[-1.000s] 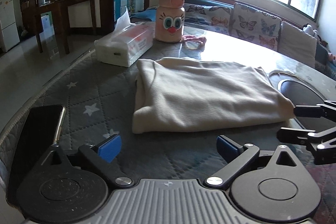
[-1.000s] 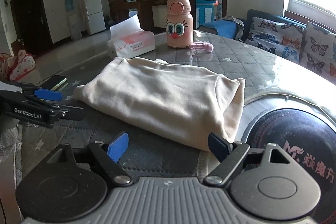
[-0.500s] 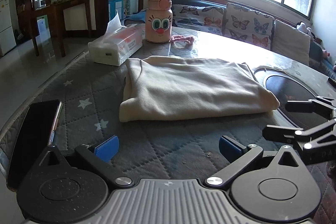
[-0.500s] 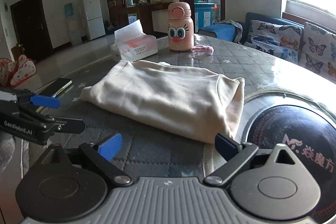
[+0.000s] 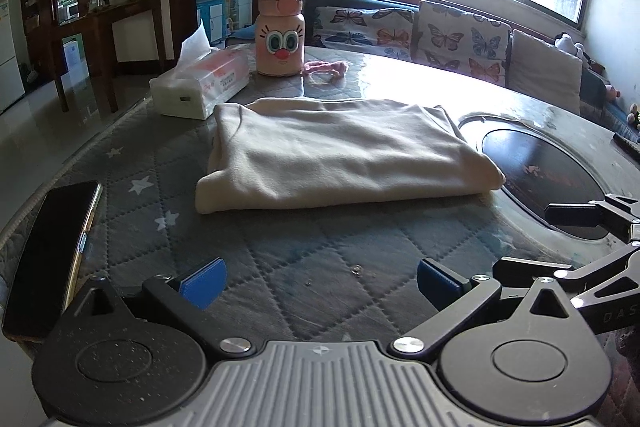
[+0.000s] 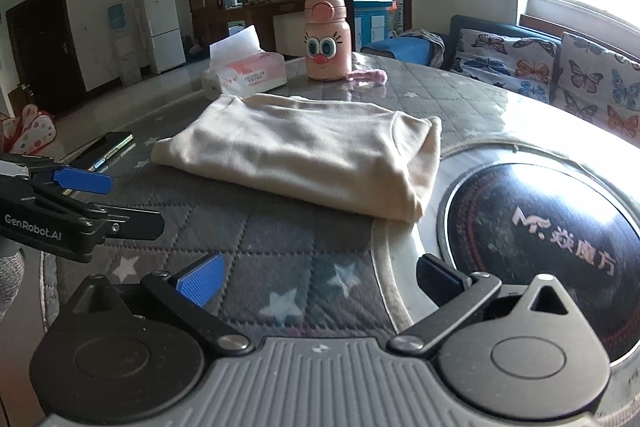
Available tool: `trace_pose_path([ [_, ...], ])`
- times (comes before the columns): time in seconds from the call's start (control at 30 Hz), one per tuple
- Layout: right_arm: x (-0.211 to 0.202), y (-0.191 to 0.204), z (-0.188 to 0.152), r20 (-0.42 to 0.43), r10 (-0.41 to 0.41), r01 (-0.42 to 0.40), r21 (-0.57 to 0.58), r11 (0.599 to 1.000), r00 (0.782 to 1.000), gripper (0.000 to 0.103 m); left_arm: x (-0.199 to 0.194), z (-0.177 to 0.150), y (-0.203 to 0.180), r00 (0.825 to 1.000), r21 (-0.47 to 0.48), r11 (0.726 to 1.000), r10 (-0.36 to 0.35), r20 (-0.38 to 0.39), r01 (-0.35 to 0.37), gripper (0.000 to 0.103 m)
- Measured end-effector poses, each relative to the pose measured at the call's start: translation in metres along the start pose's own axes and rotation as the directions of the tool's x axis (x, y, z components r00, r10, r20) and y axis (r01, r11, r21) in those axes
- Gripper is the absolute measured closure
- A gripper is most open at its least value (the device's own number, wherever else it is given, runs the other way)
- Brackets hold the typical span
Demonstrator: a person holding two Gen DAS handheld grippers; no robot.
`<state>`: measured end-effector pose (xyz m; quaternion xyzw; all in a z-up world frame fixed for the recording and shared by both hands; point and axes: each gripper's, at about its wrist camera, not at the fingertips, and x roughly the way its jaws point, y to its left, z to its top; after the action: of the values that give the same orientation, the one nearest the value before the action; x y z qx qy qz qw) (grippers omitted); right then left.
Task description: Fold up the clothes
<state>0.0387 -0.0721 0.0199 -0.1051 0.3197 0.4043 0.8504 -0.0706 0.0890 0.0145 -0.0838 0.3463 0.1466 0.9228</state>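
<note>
A cream garment lies folded into a flat rectangle on the quilted grey table cover; it also shows in the right wrist view. My left gripper is open and empty, back from the garment's near edge. My right gripper is open and empty, near the garment's right corner. Each gripper shows at the side of the other's view: the right one and the left one.
A black phone lies at the table's left edge. A tissue box, a pink cartoon bottle and a pink cord stand behind the garment. A dark round hob plate is set into the table at right.
Both grippers have drawn back from the folded garment, which now lies farther off in both views. The garment has not moved.
</note>
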Motion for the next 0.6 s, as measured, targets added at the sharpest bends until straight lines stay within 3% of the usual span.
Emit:
trace_pose_path([
  [0.6,-0.004,0.002,-0.011,-0.008,-0.004,0.004,0.008,1.0,1.0,0.0,0.001,-0.005,-0.013,1.0,0.009,1.0,0.003,-0.015,-0.002,0.0],
])
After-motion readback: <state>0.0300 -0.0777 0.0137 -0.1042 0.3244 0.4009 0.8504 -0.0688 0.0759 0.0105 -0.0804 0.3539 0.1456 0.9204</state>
